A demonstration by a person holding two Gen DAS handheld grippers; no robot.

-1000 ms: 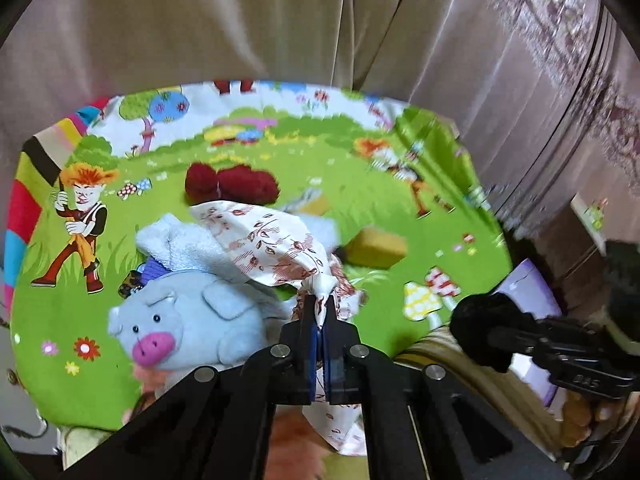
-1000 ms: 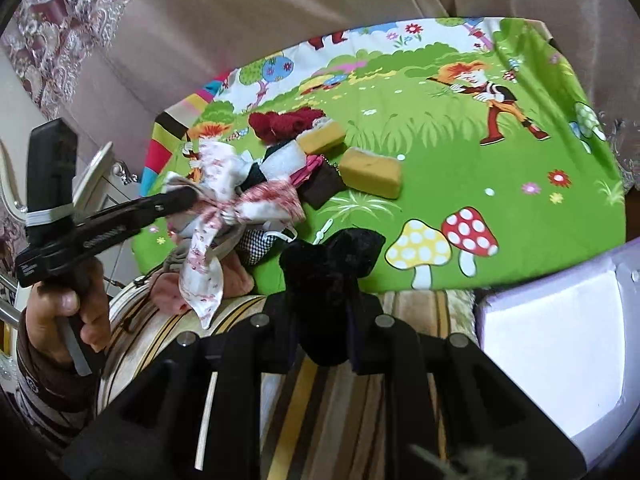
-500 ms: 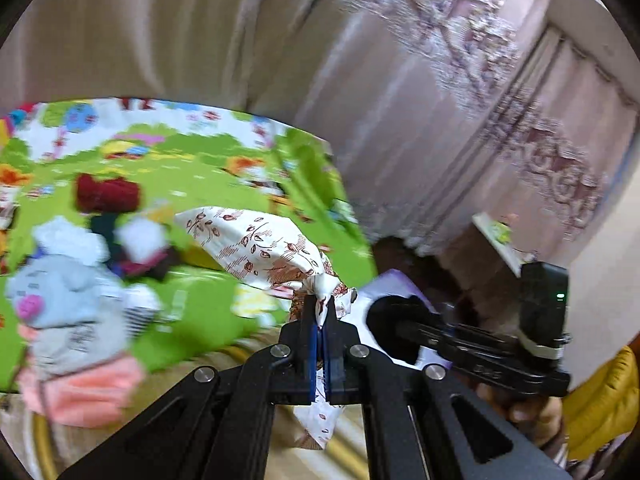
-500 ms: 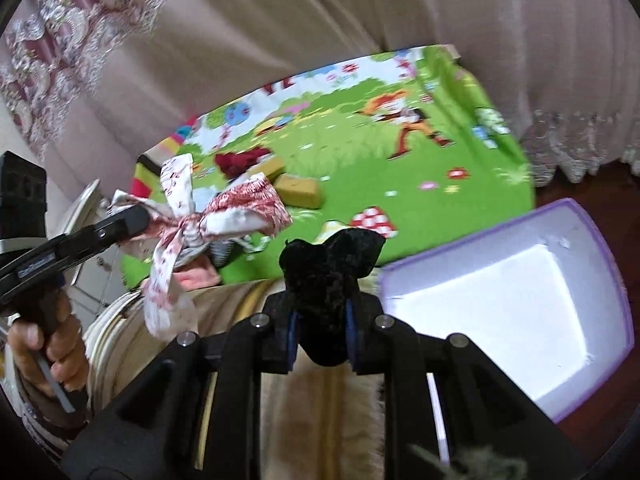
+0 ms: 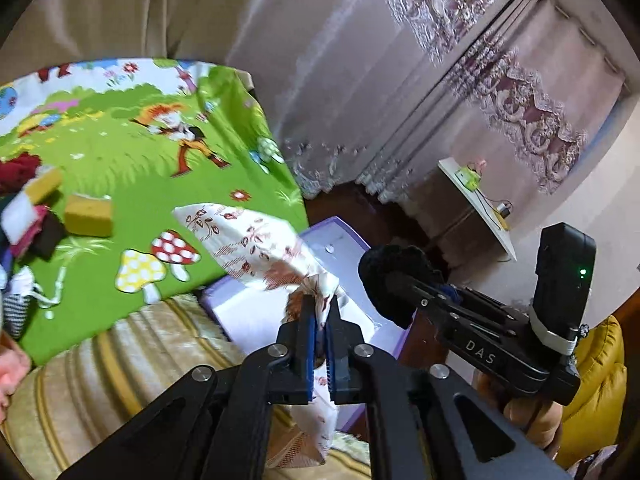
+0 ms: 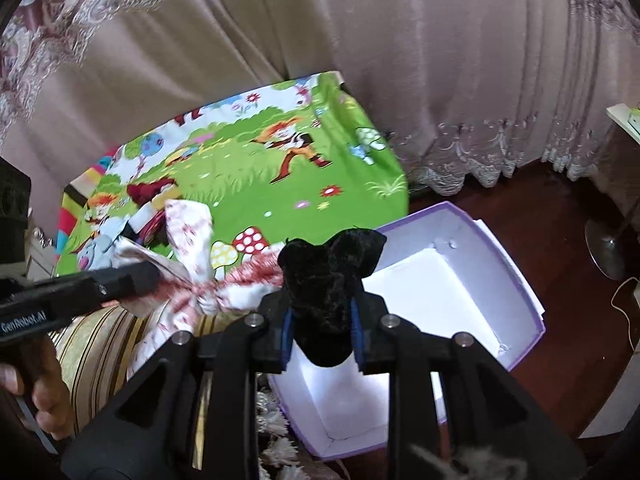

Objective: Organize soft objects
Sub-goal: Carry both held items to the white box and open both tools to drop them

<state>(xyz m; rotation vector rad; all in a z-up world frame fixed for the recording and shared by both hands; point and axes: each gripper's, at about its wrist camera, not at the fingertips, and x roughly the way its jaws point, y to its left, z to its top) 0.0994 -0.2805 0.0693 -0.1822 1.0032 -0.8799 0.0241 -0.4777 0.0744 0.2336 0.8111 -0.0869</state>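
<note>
Beside a cartoon-print play mat (image 6: 240, 184) and pale curtains, the right gripper (image 6: 322, 320), jaws opening, cradles a limp black plush scrap (image 6: 332, 276) directly above the purple-rimmed box (image 6: 516, 276); the left gripper (image 5: 319, 340), jaws opening, pinches a light floral cloth (image 5: 256, 244) at its knot.

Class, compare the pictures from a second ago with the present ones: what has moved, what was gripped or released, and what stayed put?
Both tongs swung away from the green play mat to the purple-edged box. The left tongs still pinch the floral cloth. The right tongs are opening, the black fuzzy item still between them above the box. The yellow sponge blocks and dark red item stayed on the mat.
</note>
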